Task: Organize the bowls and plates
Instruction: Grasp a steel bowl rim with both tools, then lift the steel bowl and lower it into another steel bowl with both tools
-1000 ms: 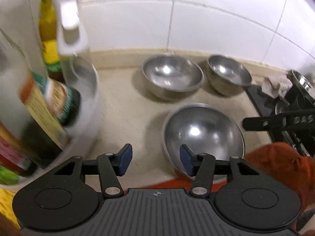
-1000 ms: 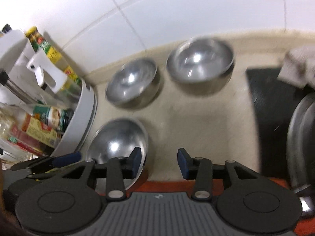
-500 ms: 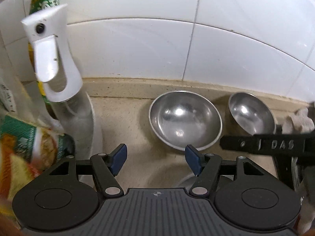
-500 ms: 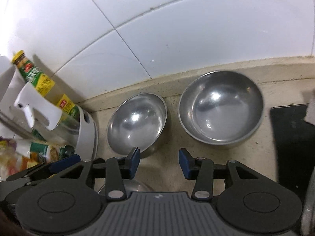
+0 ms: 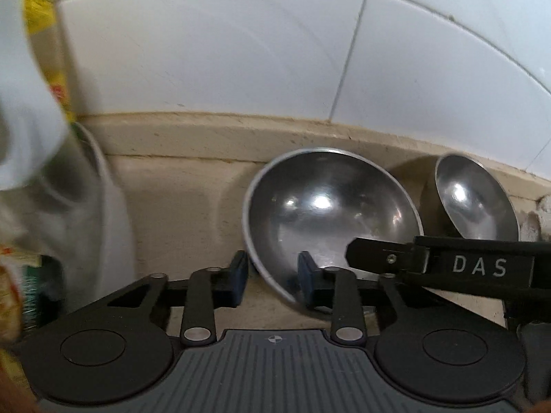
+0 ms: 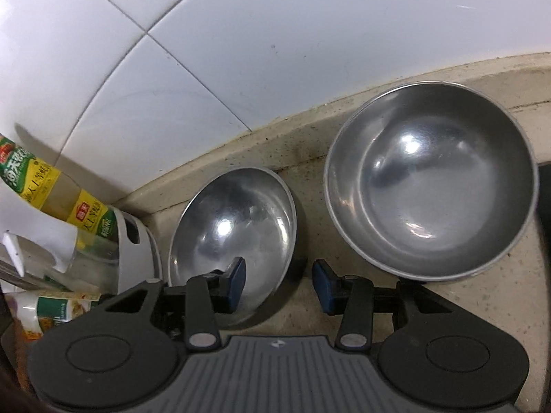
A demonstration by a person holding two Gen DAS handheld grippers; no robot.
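Note:
Two steel bowls stand on the beige counter by the tiled wall. The left bowl (image 5: 330, 213) (image 6: 237, 227) is wide and shallow; the right bowl (image 5: 475, 199) (image 6: 434, 179) is deeper. My left gripper (image 5: 272, 278) is open and straddles the left bowl's near left rim, one pad inside and one outside. My right gripper (image 6: 279, 284) is open and straddles the same bowl's right rim, with its left pad inside. The right gripper's finger crosses the left wrist view (image 5: 430, 258).
A white round rack (image 6: 137, 241) with sauce bottles (image 6: 55, 186) and a white spray bottle (image 5: 31, 130) stands close on the left. A black mat edge (image 6: 544, 189) lies at the far right. A crumpled cloth (image 5: 544, 213) lies beyond the right bowl.
Both grippers have moved forward toward the wall and down onto the left bowl. The third, nearer bowl has dropped out of view below them.

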